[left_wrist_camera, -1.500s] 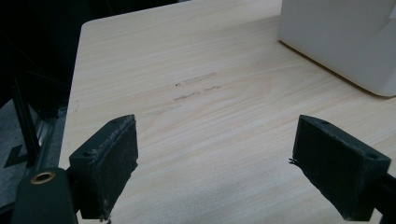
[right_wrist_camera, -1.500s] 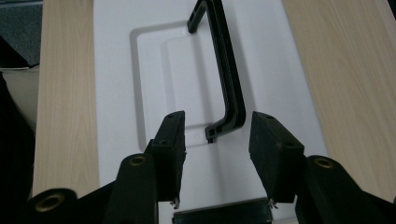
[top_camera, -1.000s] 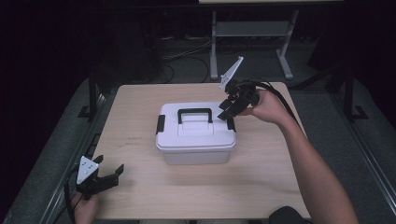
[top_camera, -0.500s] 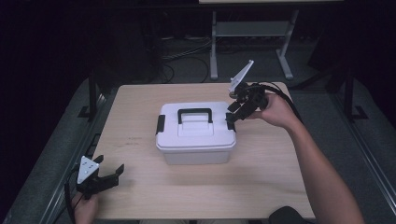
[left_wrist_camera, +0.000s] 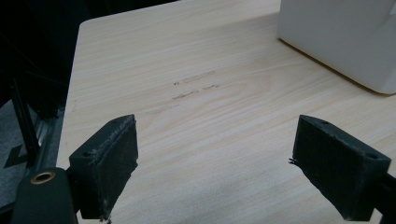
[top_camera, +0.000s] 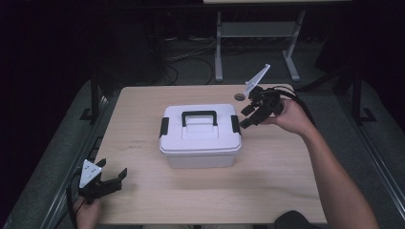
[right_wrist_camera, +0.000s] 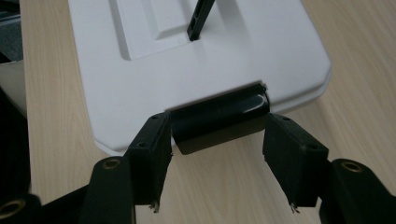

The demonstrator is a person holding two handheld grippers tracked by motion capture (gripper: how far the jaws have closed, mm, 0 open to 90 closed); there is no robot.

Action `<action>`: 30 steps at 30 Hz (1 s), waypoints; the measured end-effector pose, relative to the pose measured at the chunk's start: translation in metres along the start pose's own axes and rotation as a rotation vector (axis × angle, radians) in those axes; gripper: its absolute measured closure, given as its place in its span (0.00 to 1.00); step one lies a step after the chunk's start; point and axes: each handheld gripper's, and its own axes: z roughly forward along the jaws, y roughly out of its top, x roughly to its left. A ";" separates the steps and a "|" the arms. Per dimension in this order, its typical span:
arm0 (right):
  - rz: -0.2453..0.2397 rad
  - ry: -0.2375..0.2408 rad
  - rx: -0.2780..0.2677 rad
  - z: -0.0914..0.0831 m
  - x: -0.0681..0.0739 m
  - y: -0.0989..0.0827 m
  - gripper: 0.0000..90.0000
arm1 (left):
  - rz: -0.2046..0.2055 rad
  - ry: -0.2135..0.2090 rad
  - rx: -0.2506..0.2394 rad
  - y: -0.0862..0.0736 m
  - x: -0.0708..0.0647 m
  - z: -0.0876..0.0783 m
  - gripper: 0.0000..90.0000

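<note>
Left gripper: I see my left gripper (top_camera: 112,180) low at the near left corner of the table (top_camera: 282,191), lying close over the wood. Its jaws stand wide apart with nothing but bare tabletop between them, and in the left gripper view a corner of the white box shows off to the upper right, well apart from the pads.

Box: the white lidded box (top_camera: 200,140) sits upright about mid-table, black carry handle (top_camera: 199,116) flat on the lid, one black latch (top_camera: 164,127) on its left end and one black latch (top_camera: 235,124) on its right end.

Right gripper: my right gripper (top_camera: 247,116) is at the box's right end, pointed at that end's latch. Its jaws have just been opening; in the right gripper view the latch (right_wrist_camera: 219,119) sits between the two pads (right_wrist_camera: 152,156), which stand beside it, the left one close against it, the right one with a small gap, so I read no grip.

Table edge: a small round hole (top_camera: 239,97) lies just behind the right gripper.
</note>
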 end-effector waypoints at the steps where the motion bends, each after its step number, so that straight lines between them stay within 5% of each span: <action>1: 0.007 0.000 -0.004 -0.001 0.000 -0.002 0.46 | 0.000 -0.001 0.001 0.000 0.000 0.000 0.15; 30: 0.096 -0.023 -0.012 -0.009 -0.004 -0.055 0.44 | 0.006 0.008 -0.009 0.002 -0.001 -0.002 0.15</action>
